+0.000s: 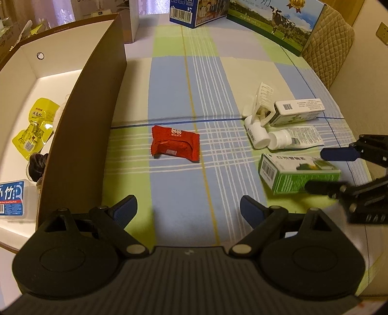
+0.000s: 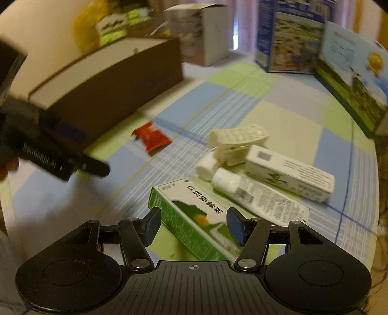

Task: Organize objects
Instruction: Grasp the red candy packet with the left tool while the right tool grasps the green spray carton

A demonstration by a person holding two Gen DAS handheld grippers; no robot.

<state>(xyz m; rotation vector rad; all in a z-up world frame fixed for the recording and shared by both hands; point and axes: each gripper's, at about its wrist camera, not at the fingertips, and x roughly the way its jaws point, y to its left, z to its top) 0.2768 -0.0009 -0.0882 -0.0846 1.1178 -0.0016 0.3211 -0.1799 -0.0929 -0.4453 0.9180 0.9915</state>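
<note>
The left gripper (image 1: 186, 208) hangs with jaws spread wide and empty above the checked tablecloth (image 1: 169, 84), short of a red snack packet (image 1: 175, 146). The right gripper (image 2: 192, 226) straddles one end of a green carton (image 2: 191, 218); whether its pads press the carton cannot be told. Beyond lie a white tube (image 2: 262, 201), a white box (image 2: 291, 173) and a white clip (image 2: 236, 143). The brown open box (image 1: 80, 126) stands at the left.

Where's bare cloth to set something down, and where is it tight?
Free: the checked cloth between the brown box and the red packet, and beyond the packet toward the milk cartons. Crowded: the cluster of tubes, white clip and green box.
</note>
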